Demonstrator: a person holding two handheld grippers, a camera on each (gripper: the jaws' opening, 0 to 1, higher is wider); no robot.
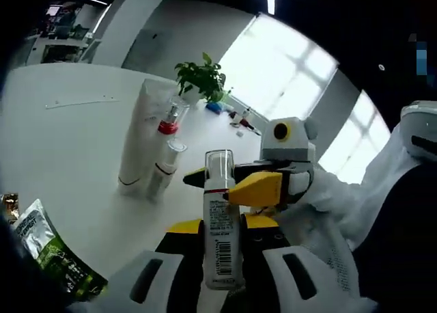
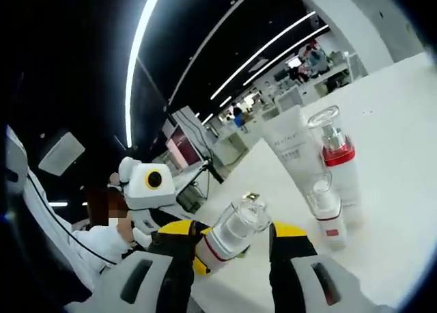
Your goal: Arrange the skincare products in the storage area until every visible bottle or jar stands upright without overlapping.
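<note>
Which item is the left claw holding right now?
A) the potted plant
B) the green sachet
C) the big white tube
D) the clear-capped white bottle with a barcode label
D: in the left gripper view the left claw has its jaws on either side of the barcode-labelled bottle, while the white tube, green sachet and potted plant sit apart on the table.

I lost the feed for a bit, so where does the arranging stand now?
Looks done: a white tube and two red-banded pump bottles stand upright together on the white table. In hand: both tools, left and right, grip one clear-capped bottle above the table. Left: stand it beside the group.
</note>
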